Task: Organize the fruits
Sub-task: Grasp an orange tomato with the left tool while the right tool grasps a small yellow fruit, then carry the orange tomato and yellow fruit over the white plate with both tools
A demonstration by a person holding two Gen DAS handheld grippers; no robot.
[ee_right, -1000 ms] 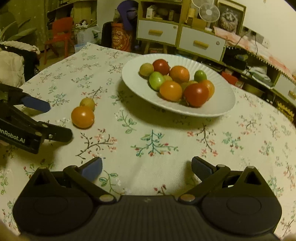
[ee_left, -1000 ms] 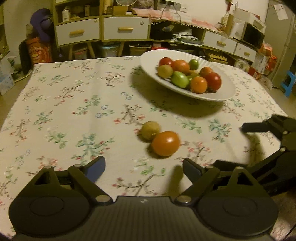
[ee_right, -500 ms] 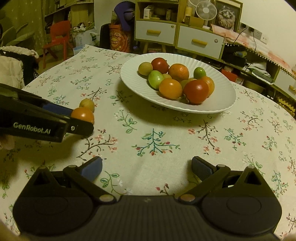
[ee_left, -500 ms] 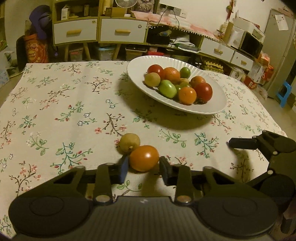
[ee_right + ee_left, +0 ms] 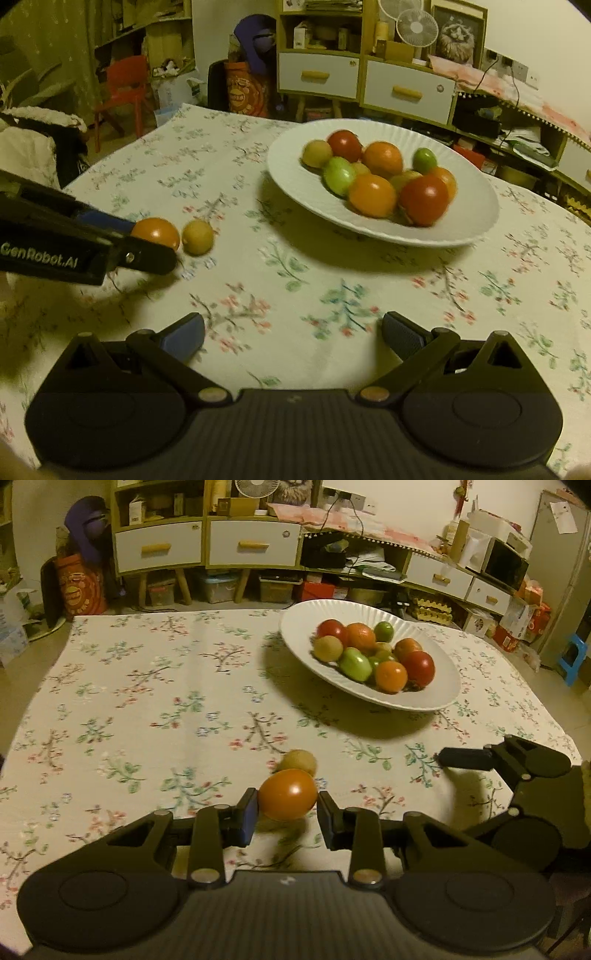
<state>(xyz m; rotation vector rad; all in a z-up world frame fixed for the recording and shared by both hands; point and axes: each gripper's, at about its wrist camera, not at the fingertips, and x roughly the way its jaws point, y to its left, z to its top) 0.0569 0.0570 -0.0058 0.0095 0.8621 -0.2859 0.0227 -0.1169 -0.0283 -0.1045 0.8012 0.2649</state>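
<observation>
One orange tomato (image 5: 287, 794) clamped between left gripper (image 5: 285, 815) pads; right gripper (image 5: 293, 335) spread, empty.

The table (image 5: 110, 686) wears a floral tablecloth (image 5: 155, 738). A white plate (image 5: 439, 694) heaped with tomatoes sits toward two o'clock in the left wrist view. A small yellowish fruit (image 5: 297, 761) lies near the middle, at six o'clock of the plate's near rim.
</observation>
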